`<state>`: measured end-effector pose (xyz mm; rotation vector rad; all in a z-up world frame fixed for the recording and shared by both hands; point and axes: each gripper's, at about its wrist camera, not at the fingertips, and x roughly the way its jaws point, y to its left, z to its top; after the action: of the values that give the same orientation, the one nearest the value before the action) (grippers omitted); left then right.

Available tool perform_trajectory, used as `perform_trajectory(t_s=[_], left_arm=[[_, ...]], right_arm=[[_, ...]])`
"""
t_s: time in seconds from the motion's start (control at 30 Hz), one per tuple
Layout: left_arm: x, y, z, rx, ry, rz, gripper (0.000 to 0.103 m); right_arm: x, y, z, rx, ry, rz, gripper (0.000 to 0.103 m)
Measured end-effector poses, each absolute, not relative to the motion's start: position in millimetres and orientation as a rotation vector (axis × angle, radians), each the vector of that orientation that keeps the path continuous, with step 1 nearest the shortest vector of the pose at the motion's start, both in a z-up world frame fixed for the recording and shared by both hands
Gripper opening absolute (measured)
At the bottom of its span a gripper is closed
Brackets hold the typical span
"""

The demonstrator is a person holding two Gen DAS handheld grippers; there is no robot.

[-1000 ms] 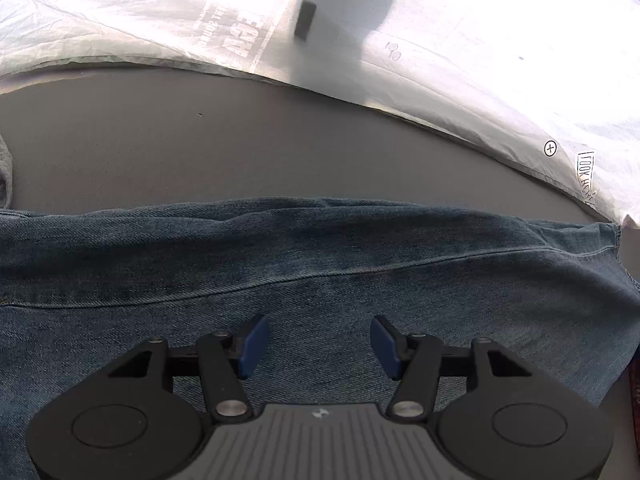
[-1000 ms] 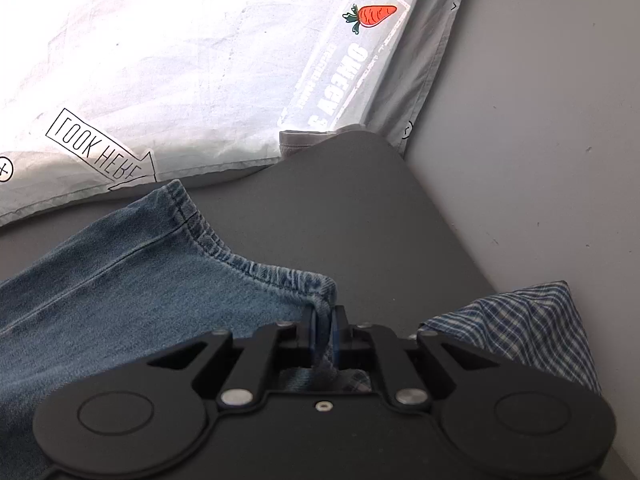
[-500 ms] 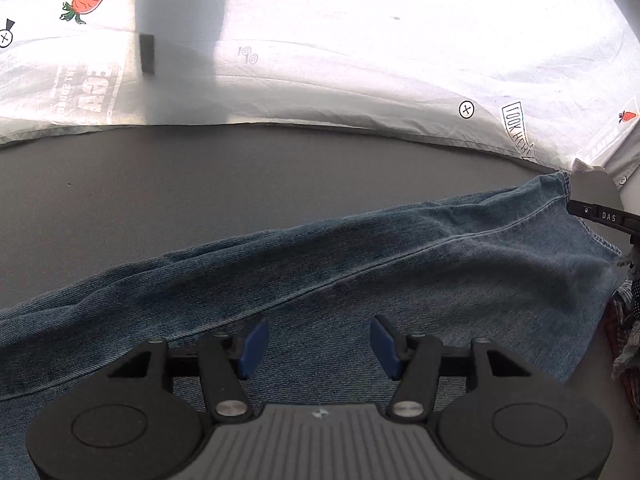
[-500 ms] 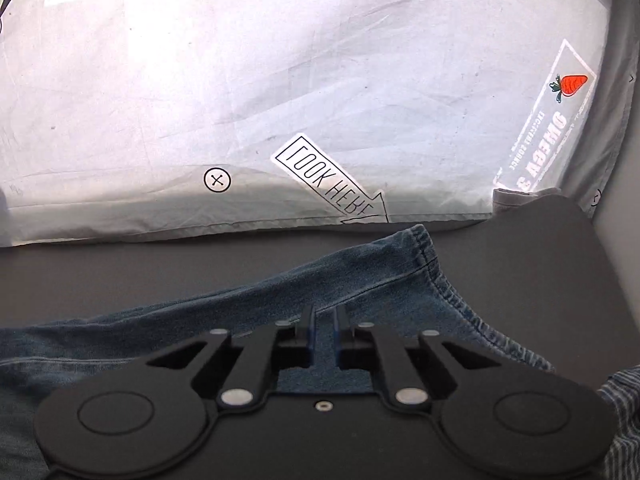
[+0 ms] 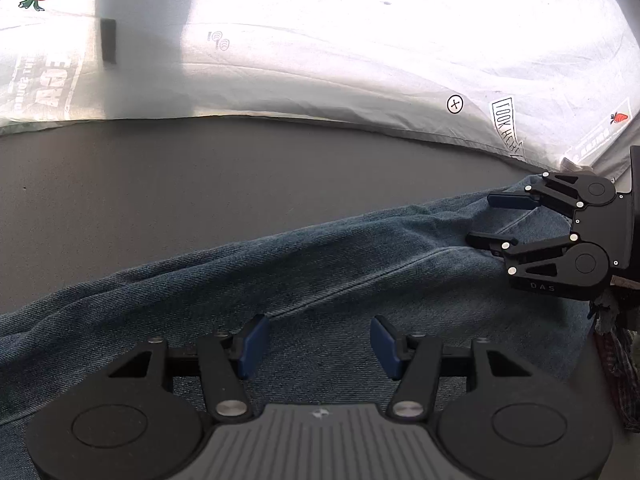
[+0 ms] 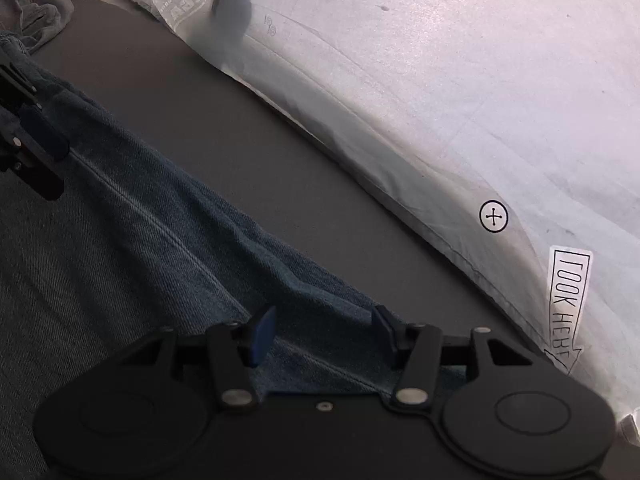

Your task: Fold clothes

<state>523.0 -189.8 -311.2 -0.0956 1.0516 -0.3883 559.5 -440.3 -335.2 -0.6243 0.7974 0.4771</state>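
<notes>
A white printed sheet (image 5: pixel 360 60) covers the far side, and in front of it is the dark grey table (image 5: pixel 200 184), where the blue jeans (image 5: pixel 320 280) lie flat and stretched across the near part. The left gripper (image 5: pixel 316 342) is above the denim with its jaws apart and nothing pressed between them. The right gripper (image 6: pixel 322 332) is over the jeans' edge near their end; its jaws are opening, the cloth under them but not pinched.
</notes>
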Motion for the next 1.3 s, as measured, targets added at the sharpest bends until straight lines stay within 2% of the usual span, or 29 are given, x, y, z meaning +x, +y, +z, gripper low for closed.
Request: perform_trajectory(t_s=[0.07, 0.1, 0.2, 0.5, 0.57, 0.63, 0.77, 0.87, 0.93, 1.13, 1.3], left_arm=[[522.4, -189.2, -311.7, -0.097, 1.053, -0.392, 0.058], [522.0, -190.6, -312.4, -0.094, 1.053, -0.392, 0.058], [519.3, -191.6, -313.1, -0.087, 1.055, -0.385, 0.058], [514.6, -177.9, -312.1, -0.145, 1.068, -0.346, 0.058], [511.8, -173.6, -308.5, -0.144, 1.072, -0.307, 0.058], [499.9, -159.7, -297.5, -0.172, 1.058, -0.262, 0.058], [465.5, -126.8, -272.5, -0.254, 1.022, -0.18, 0.058], [427.0, -97.9, -255.4, -0.304, 0.998, -0.108, 0.06], [396.5, -78.2, -246.9, -0.339, 0.987, -0.058, 0.061], [304.1, -33.0, -235.6, -0.404, 0.96, 0.101, 0.063], [233.6, 2.7, -239.8, -0.466, 0.972, 0.193, 0.064]], right_arm=[[566.2, -436.9, -335.1, -0.635, 0.802, 0.516, 0.039], [569.7, -434.8, -335.8, -0.643, 0.814, 0.523, 0.003], [571.2, -425.3, -342.1, -0.718, 0.79, 0.493, 0.0], [579.3, -413.7, -348.7, -0.621, 0.758, 0.308, 0.001], [578.6, -406.2, -348.6, -0.637, 0.75, 0.249, 0.005], [573.7, -406.7, -336.6, -0.572, 0.738, 0.152, 0.034], [539.0, -414.2, -295.9, -0.318, 0.709, 0.024, 0.044], [484.0, -389.7, -273.0, -0.334, 0.673, 0.002, 0.056], [446.7, -368.8, -264.9, -0.342, 0.663, 0.023, 0.069], [337.5, -307.3, -265.5, -0.318, 0.742, 0.104, 0.08], [254.9, -246.0, -279.0, -0.465, 0.724, 0.238, 0.082]])
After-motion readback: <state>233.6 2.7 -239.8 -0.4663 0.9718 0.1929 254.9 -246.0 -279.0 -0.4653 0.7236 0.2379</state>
